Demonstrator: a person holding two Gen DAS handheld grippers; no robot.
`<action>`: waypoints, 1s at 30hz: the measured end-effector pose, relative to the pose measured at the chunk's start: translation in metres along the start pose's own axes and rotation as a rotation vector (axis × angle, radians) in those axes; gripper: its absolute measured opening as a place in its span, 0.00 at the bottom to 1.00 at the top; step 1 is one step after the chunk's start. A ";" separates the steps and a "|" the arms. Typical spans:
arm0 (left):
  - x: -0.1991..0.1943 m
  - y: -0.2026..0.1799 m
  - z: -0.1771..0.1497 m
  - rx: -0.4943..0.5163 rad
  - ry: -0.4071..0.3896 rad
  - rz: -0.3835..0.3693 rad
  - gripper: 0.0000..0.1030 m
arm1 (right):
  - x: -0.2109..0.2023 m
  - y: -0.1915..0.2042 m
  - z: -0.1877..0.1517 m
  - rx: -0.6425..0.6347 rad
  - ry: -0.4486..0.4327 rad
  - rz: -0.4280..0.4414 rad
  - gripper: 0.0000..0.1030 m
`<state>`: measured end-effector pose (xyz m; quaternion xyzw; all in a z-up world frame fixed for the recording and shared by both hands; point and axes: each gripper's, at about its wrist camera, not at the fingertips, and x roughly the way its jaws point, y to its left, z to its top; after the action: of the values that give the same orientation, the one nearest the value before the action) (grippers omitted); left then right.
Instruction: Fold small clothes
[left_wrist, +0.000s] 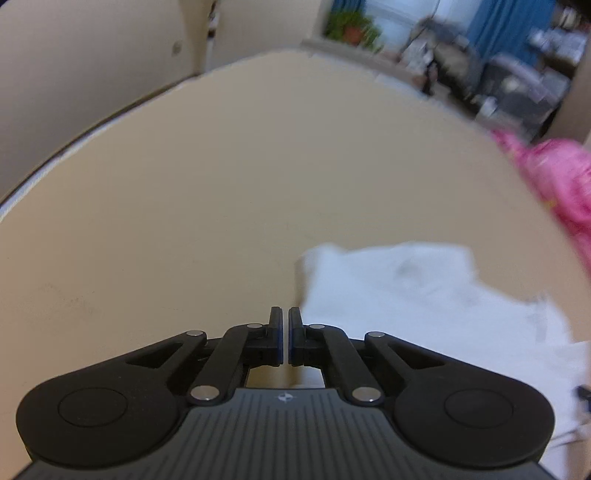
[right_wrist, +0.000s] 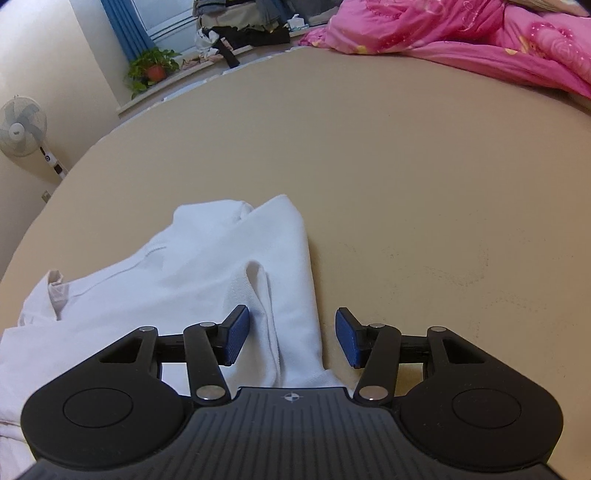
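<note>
1. Nearest the lens in the right wrist view: right gripper, jaws spread, blue pads either side of a long fold of the white garment. Pads don't press on the cloth; nothing held.
2. Left gripper: jaws pressed together w/ only a hairline gap, nothing visible between them. It hangs over bare surface, just left of the garment's edge.
3. Where the garment is: lying rumpled on the tan bed surface, near edge, not yet folded. In the right view a sleeve-like strip runs away from the gripper; the bulk spreads to the left, w/ a seam line and a small tag-like flap at far left.
4. Pink quilt sits well apart at the far side, no interference.
5. Handling, my read: thin soft knit, light, limp, no stiffness. It'll drape and sag when lifted, and layers may slide over each other. Not fragile.
6. Where to grab: probably pinch a hem or seam edge, not mid-panel, since mid-cloth bunches. Each gripper on a separate corner or the sleeve end, so the fold stays straight.
7. Risk: catching two layers at once, or dragging the whole piece across the smooth sheet.
</note>
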<state>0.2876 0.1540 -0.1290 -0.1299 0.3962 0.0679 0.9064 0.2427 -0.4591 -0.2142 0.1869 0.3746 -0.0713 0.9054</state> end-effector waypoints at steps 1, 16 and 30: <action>-0.011 -0.003 0.000 0.006 -0.022 -0.034 0.00 | 0.002 0.001 0.002 -0.003 -0.004 -0.010 0.51; -0.018 -0.046 -0.046 0.281 0.040 0.029 0.23 | -0.033 -0.013 -0.022 -0.038 0.046 -0.115 0.50; -0.206 -0.022 -0.129 0.225 -0.039 -0.030 0.36 | -0.264 -0.018 -0.096 -0.098 -0.255 0.140 0.52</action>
<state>0.0627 0.0920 -0.0575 -0.0320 0.3817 0.0119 0.9237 -0.0118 -0.4410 -0.0952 0.1577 0.2458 -0.0129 0.9563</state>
